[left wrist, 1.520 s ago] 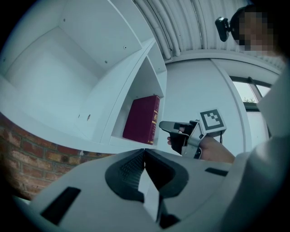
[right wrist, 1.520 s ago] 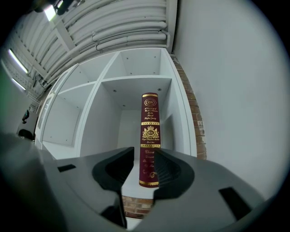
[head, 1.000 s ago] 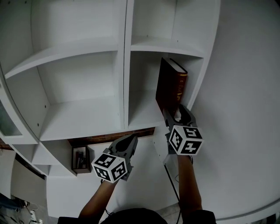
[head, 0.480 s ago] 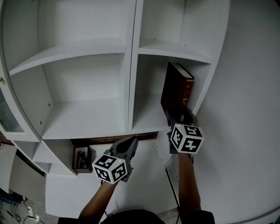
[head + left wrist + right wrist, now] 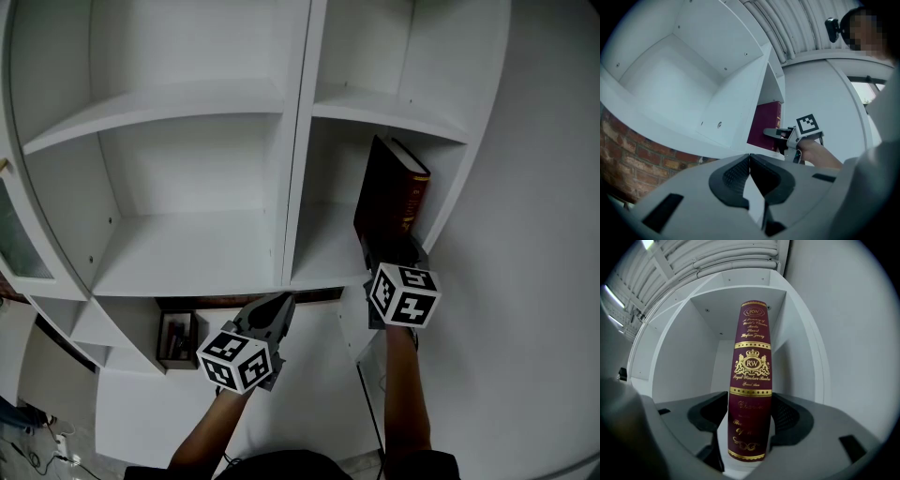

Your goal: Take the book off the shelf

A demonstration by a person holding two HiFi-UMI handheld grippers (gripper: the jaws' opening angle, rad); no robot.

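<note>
A dark red book (image 5: pixel 389 192) with gold lettering stands upright on the middle board of the white shelf unit's (image 5: pixel 187 253) right compartment, close to its right wall. My right gripper (image 5: pixel 386 246) is at the book's lower spine. In the right gripper view the book (image 5: pixel 752 380) fills the space between the two jaws, and the right gripper (image 5: pixel 749 427) is shut on it, a pad on each cover. My left gripper (image 5: pixel 277 305) hangs below the shelf's front edge, shut and empty (image 5: pixel 750 161). The left gripper view also shows the book (image 5: pixel 765 126) with the right gripper (image 5: pixel 780 133) on it.
Under the shelf board runs a strip of brick (image 5: pixel 234 300), seen as a brick wall (image 5: pixel 628 159) in the left gripper view. A small niche (image 5: pixel 173 337) with objects sits lower left. A plain white wall (image 5: pixel 534 234) flanks the unit on the right. A dark cable (image 5: pixel 370 412) hangs below.
The right gripper has pushed slightly further in along the book's base, and the head view has shifted so the shelf sits further right. The left gripper has held still.
</note>
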